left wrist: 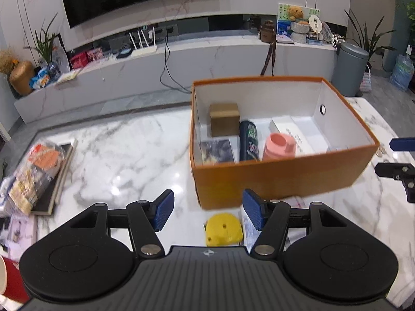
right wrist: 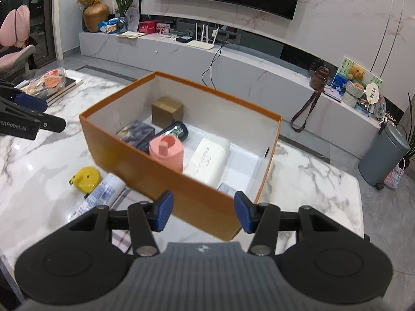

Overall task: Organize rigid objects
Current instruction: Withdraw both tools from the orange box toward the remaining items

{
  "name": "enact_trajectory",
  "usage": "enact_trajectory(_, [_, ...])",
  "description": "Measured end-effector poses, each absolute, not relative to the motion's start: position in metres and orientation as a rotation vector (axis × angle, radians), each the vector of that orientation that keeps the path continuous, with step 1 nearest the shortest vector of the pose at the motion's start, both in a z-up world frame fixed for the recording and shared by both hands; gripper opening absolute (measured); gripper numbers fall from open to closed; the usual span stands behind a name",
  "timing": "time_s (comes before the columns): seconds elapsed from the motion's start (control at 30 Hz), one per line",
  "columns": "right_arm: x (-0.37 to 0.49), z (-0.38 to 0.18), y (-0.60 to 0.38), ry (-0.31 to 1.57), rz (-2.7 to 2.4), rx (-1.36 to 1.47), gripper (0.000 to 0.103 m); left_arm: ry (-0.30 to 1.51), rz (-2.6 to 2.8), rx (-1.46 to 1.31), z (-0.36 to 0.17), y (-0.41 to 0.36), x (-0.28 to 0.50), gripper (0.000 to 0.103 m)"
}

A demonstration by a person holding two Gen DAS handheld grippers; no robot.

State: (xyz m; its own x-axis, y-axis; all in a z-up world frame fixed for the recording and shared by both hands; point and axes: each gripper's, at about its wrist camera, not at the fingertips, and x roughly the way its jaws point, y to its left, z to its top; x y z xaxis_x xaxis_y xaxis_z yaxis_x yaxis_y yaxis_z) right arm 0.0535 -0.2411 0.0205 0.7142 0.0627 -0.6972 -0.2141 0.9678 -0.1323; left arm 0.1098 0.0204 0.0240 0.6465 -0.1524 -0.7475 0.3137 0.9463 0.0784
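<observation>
Living room, TV wall and low console behind; white marble desk (left wrist: 116,150) carries an orange box (left wrist: 282,178) with its lid off. Inside the box: brown carton (left wrist: 224,121), dark can (left wrist: 248,141) lying flat, pink bottle (left wrist: 279,147), white case (right wrist: 208,159), printed flat pack (right wrist: 136,132). Outside it, just beside the near wall: yellow tape measure (left wrist: 224,229) and a white tube (right wrist: 103,190) touching or nearly touching it. Snack bag on books (left wrist: 39,171) sits well apart at the desk's far left.

Step, by my read: mid-sort, most items boxed, tape measure and tube left to go. Next move likely calls for dropping a claw over the tape measure, closing across its round body, lifting over the box wall.

Left claw (left wrist: 205,211): spread wide, holds nothing, hovers above the tape measure, no contact seen. Right claw (right wrist: 203,211): also wide apart, empty, hovers over the box's near corner, not touching as far as I can tell.
</observation>
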Motion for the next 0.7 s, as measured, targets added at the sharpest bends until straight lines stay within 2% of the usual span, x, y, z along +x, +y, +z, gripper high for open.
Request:
enact_trajectory(0.3, [0.040, 0.000, -0.229, 0.813, 0.223, -0.228, 0.054, 0.866, -0.282, 0.180, 0.005, 0.028, 0.088, 0.074])
enact_trajectory(0.7, [0.045, -0.030, -0.201, 0.876, 0.308, -0.254, 0.056, 0.937, -0.250, 0.195, -0.031, 0.028, 0.105, 0.074])
